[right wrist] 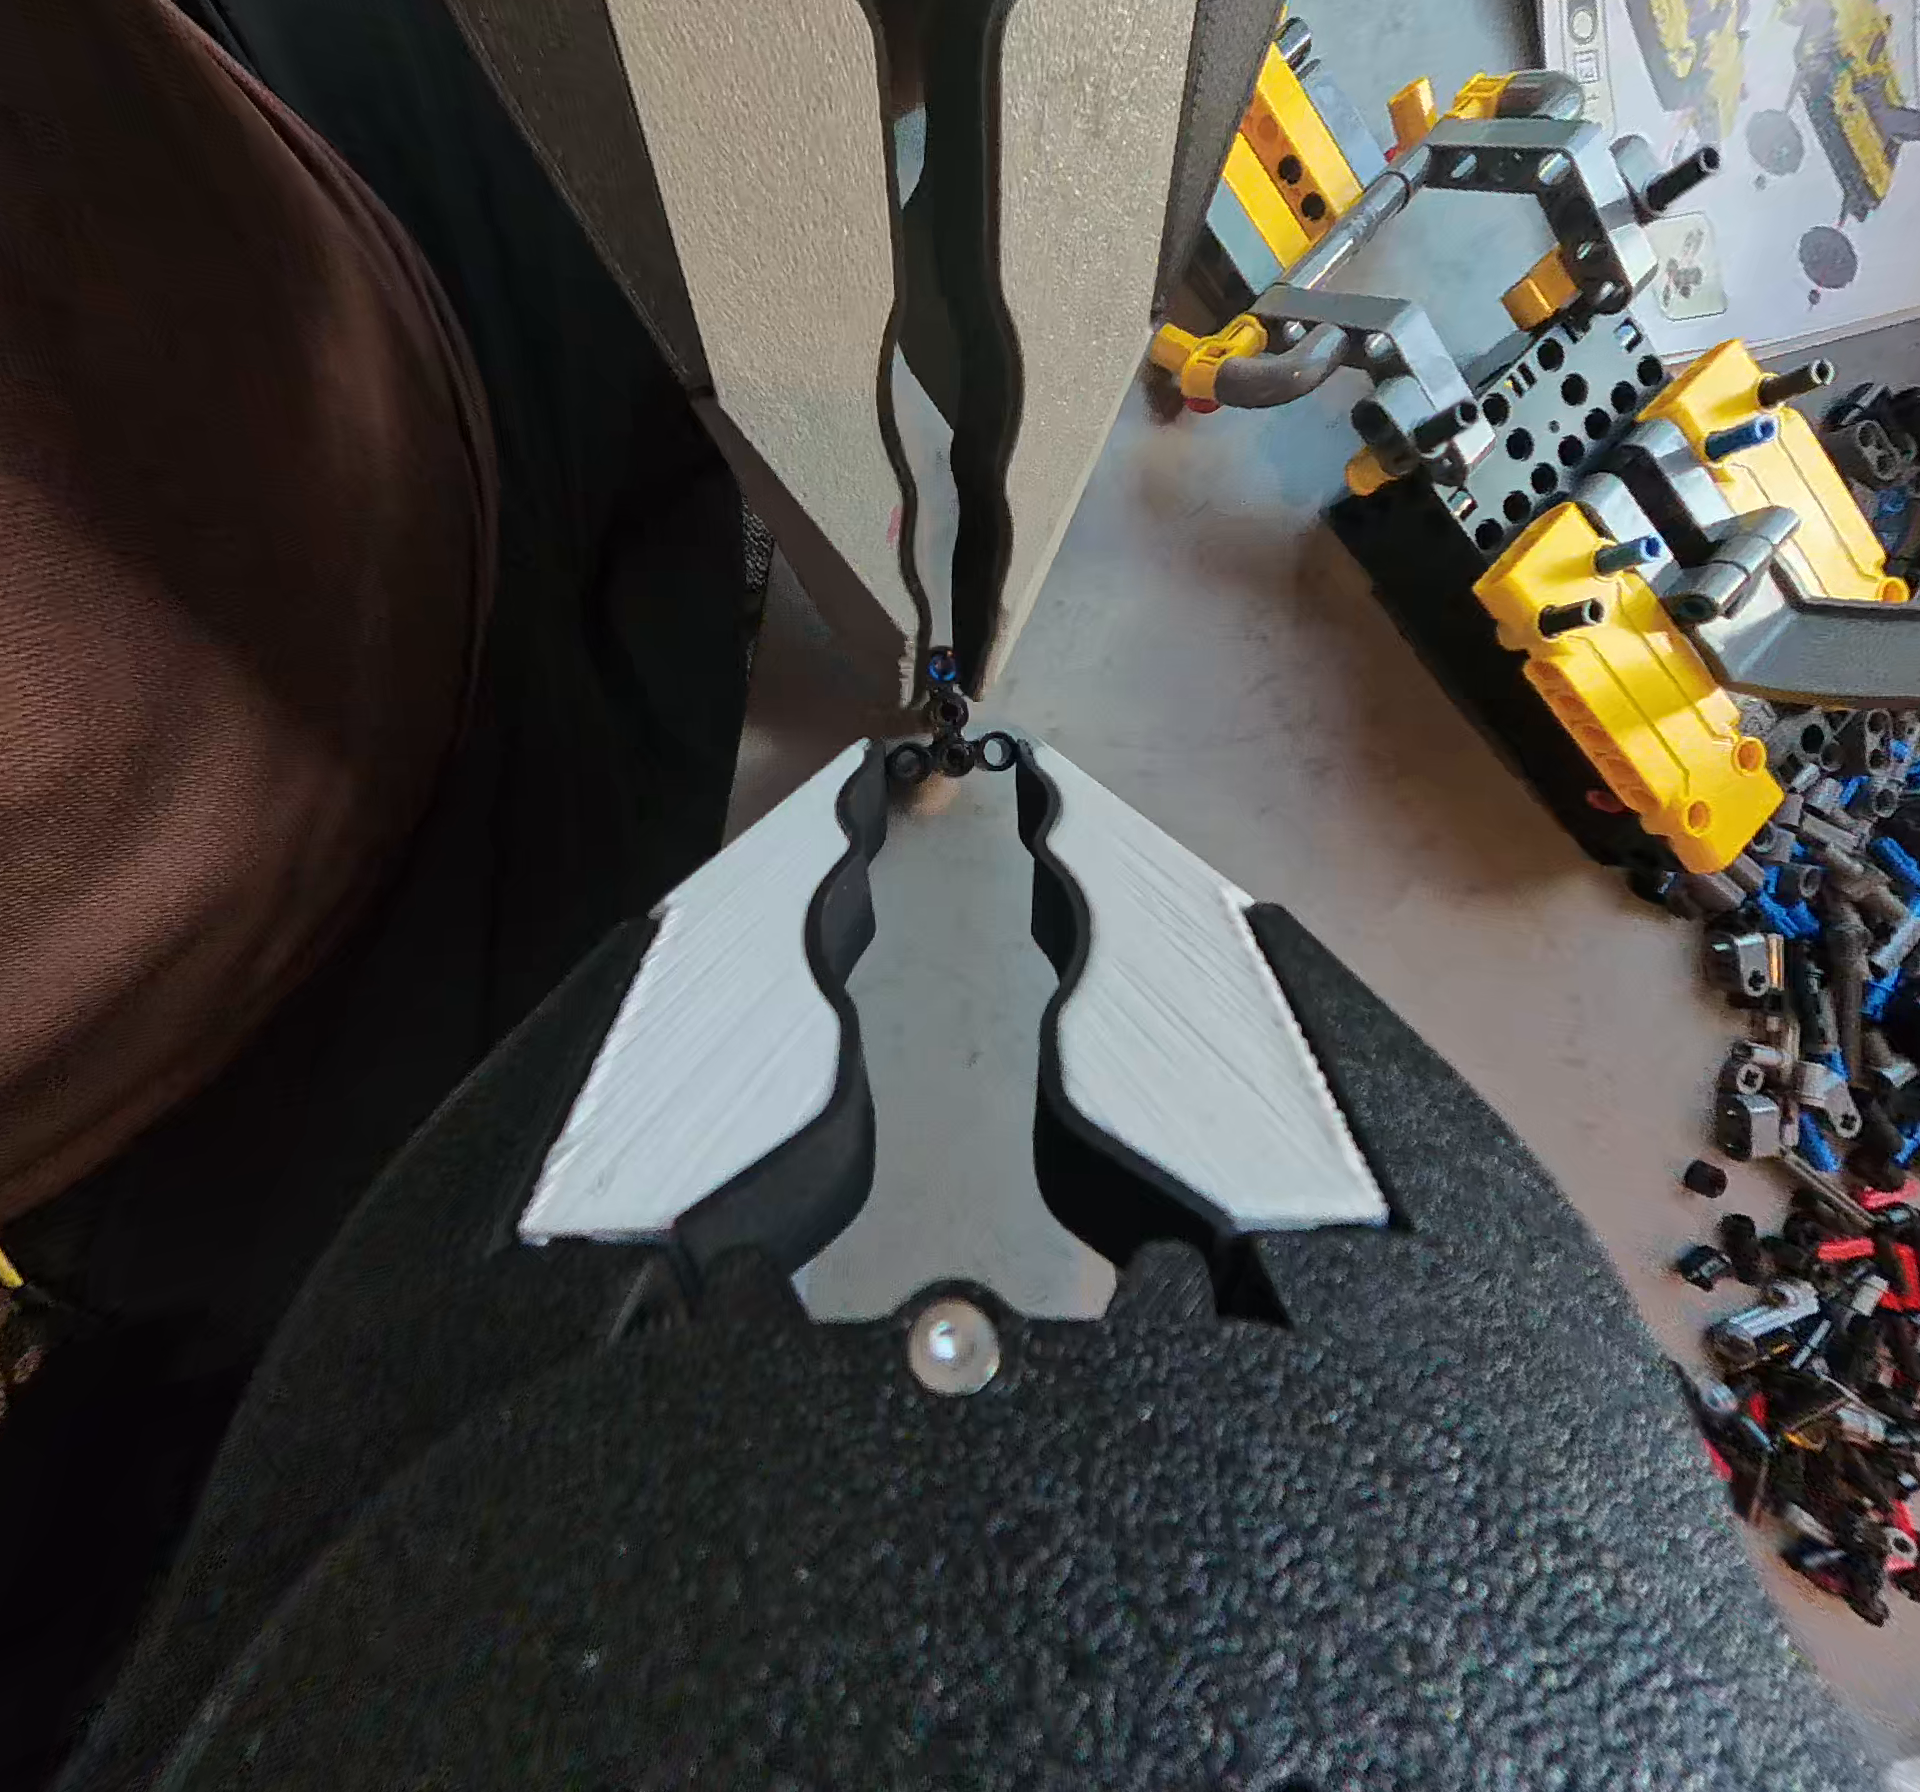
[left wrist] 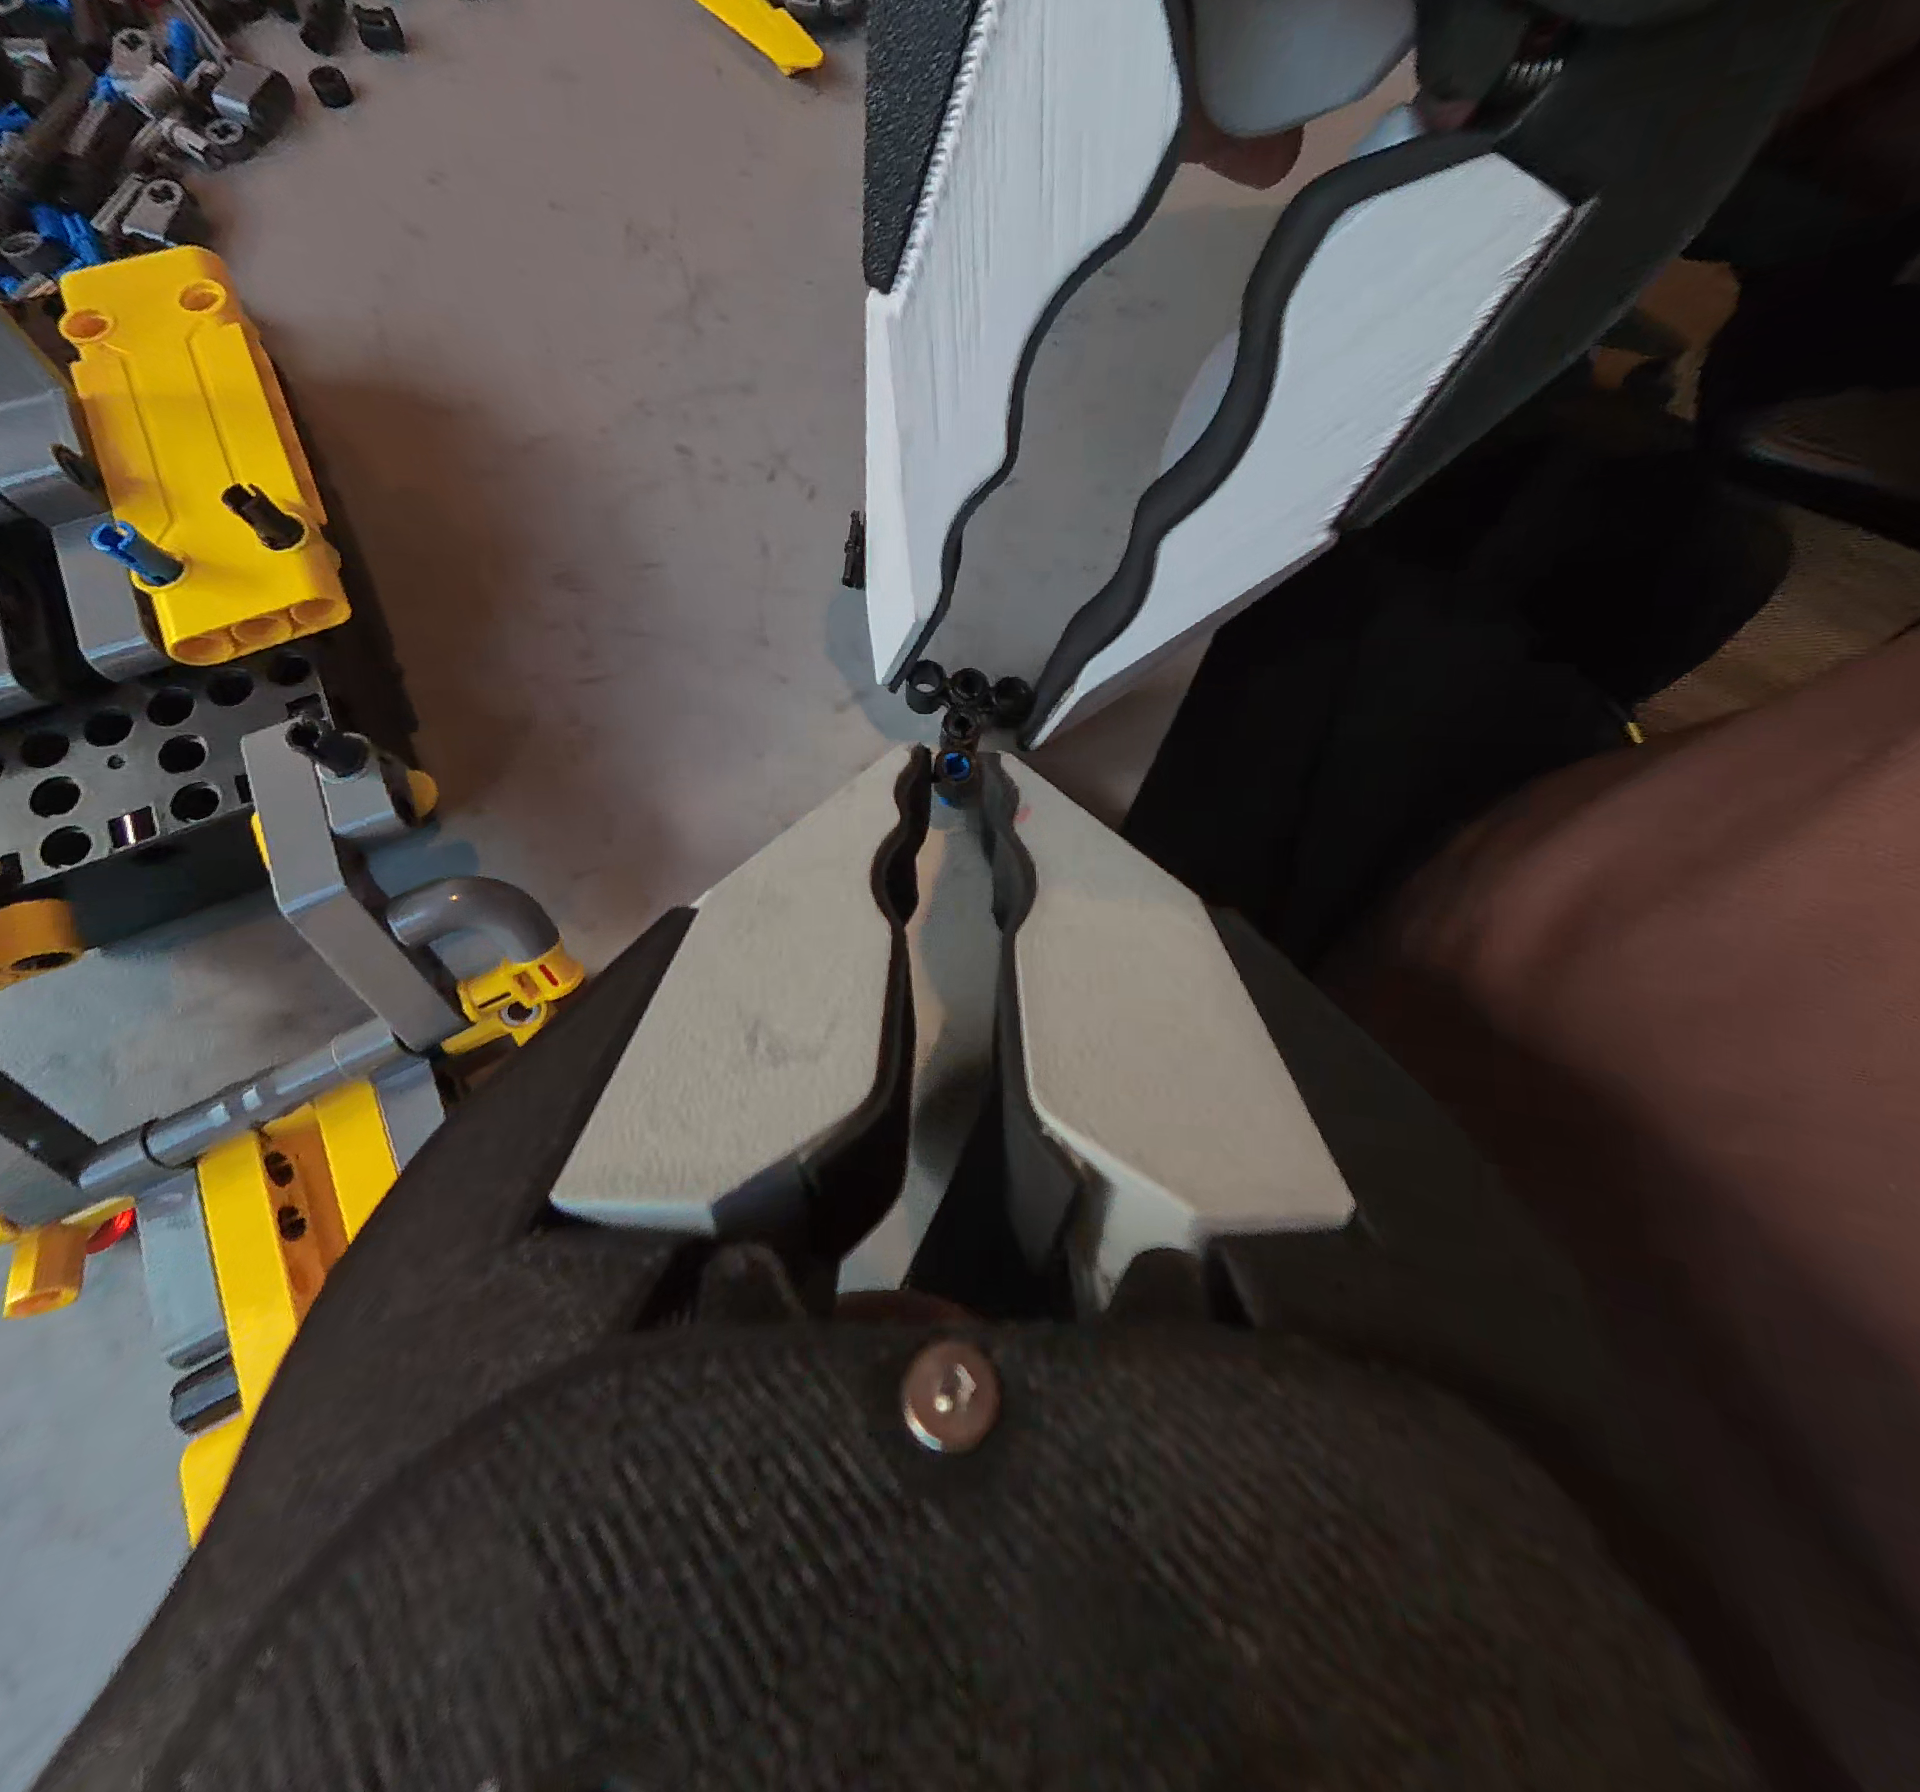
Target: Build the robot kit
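Where the two grippers meet tip to tip above the near edge of the grey table (left wrist: 582, 308), the left gripper (left wrist: 958, 774), with grey fingers and black wavy pads, is pinched nearly closed on a small blue plastic pin (left wrist: 954, 768) at its very tips. That pin touches the stem of a small black T-shaped plastic connector with round holes (left wrist: 966, 698). The right gripper (left wrist: 964, 695), with white fingers, clasps the connector's cross-bar between its fingertips, its jaws only as far apart as the bar is long. In the right wrist view the same right gripper (right wrist: 951, 757) holds the black connector (right wrist: 951, 753) just beyond its tips, and the blue pin (right wrist: 941, 670) sits at the far end of the stem, inside the left gripper (right wrist: 943, 667). To the left in the left wrist view stands a partly built yellow, grey and black brick model (left wrist: 197, 599), well apart from the grippers, with a heap of loose small black, blue and red bricks (left wrist: 156, 28) farther off. A printed instruction sheet (right wrist: 1714, 80) lies beyond the model in the right wrist view.
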Demonstrator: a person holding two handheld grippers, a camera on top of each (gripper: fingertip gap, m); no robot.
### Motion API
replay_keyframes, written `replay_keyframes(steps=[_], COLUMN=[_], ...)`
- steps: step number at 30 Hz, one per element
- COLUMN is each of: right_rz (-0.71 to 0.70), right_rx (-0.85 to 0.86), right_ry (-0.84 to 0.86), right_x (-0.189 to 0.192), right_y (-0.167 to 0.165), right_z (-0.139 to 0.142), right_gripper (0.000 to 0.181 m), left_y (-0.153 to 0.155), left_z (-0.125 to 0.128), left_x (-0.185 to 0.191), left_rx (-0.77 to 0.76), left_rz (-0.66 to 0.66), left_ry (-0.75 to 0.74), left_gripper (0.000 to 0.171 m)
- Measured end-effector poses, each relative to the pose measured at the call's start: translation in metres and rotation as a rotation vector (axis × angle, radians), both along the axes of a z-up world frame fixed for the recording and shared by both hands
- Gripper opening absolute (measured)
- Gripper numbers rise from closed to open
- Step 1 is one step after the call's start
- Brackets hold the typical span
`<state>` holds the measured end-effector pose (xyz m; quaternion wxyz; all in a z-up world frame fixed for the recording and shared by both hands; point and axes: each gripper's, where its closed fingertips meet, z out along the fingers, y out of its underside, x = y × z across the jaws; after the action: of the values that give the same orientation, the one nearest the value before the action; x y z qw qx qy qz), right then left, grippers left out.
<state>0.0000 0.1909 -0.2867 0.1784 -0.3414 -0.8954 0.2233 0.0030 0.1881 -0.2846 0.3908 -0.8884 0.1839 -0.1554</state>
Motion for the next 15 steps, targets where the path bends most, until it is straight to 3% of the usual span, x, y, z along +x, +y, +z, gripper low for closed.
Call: replay_keyframes(steps=[5, 9, 12, 15], right_rz=[-0.005, -0.043, -0.117, -0.190], right_rx=[-0.056, -0.157, -0.223, -0.204], right_ry=[0.005, 0.059, 0.102, 0.100], right_x=[-0.001, 0.001, 0.003, 0.005], right_y=[-0.001, 0.001, 0.017, 0.043], right_z=[0.003, 0.020, 0.033, 0.028], right_gripper=[0.022, 0.025, 0.026, 0.024], left_y=[-0.001, -0.002, -0.002, -0.003], left_z=[-0.001, -0.002, -0.001, 0.001], left_x=[-0.001, 0.002, 0.001, -0.001], left_rx=[-0.006, -0.007, 0.002, 0.011], left_rz=[0.004, 0.003, 0.010, 0.018], left_ry=[-0.015, -0.041, -0.045, -0.056], left_gripper=[0.005, 0.005, 0.007, 0.013])
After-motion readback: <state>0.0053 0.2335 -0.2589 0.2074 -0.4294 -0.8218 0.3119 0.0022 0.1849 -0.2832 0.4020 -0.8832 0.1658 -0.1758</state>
